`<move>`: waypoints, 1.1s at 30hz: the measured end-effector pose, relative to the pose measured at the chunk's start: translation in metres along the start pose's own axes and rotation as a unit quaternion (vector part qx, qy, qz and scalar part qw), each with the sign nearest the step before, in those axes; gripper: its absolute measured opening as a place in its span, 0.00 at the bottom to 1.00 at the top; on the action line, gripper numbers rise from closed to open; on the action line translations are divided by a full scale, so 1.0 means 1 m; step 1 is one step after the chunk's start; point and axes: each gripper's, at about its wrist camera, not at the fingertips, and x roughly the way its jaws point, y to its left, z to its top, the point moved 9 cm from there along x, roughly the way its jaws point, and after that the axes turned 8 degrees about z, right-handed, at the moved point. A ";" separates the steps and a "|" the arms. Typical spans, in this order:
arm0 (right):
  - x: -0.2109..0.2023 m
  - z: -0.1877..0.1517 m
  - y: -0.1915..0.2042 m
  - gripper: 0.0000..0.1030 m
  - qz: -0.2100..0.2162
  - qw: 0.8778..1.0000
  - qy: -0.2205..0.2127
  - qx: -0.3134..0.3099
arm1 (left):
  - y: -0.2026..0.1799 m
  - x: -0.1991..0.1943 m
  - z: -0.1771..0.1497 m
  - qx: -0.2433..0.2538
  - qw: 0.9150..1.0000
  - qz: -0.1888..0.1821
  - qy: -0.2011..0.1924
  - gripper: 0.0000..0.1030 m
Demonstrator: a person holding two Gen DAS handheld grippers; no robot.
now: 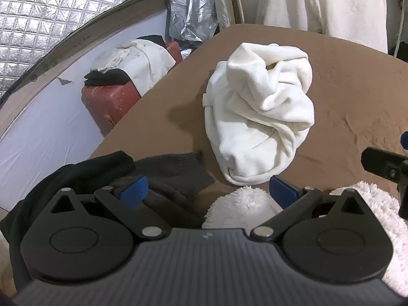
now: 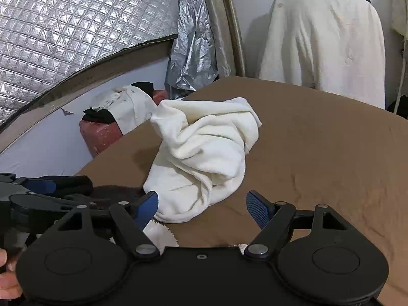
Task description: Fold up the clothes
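A crumpled white garment (image 1: 260,117) lies in a heap on the brown surface (image 1: 357,97); it also shows in the right wrist view (image 2: 204,160). My left gripper (image 1: 207,191) is open and empty, just short of the heap's near end, above a fluffy white cloth (image 1: 242,209) and dark clothes (image 1: 173,176). My right gripper (image 2: 202,206) is open and empty, its fingers either side of the heap's near end without touching. The left gripper shows at the left edge of the right wrist view (image 2: 38,186).
A red suitcase (image 1: 109,102) draped with white and black clothes stands left of the surface, beside a pale blue panel (image 1: 51,127). Silver quilted foil (image 2: 76,25) covers the back wall. A white garment (image 2: 323,43) hangs behind the surface. The surface's left edge runs diagonally.
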 end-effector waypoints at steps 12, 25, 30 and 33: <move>-0.001 0.000 0.000 0.78 0.009 1.000 -0.006 0.004 | -0.003 -0.004 0.003 -0.001 1.000 -0.029 -0.012 1.00; -0.004 0.003 -0.002 0.78 0.008 1.000 -0.007 0.002 | -0.006 -0.003 -0.003 0.002 0.999 -0.032 -0.003 1.00; -0.005 0.002 0.002 0.78 0.024 1.000 -0.010 -0.008 | -0.006 -0.004 -0.003 0.001 0.999 -0.032 -0.004 1.00; -0.005 0.003 0.002 0.78 0.028 1.000 -0.012 -0.007 | -0.006 -0.004 -0.002 0.001 0.999 -0.032 -0.003 1.00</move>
